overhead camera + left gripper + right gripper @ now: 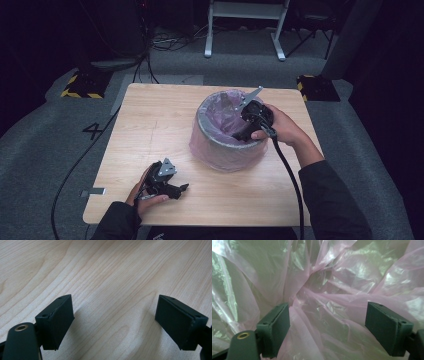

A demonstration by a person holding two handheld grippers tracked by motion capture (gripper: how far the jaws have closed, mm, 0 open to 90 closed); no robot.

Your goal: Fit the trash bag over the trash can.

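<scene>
One bin (227, 150), one pink liner (220, 117), two tongs, one table (150, 120).

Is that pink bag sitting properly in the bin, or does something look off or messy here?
Nothing looks spilled or broken. The pink bag lines the round bin and drapes over its outside, but inside it lies bunched and creased, not smoothed out. The right gripper reaches into it, jaws open; the left gripper rests open on the table.
</scene>
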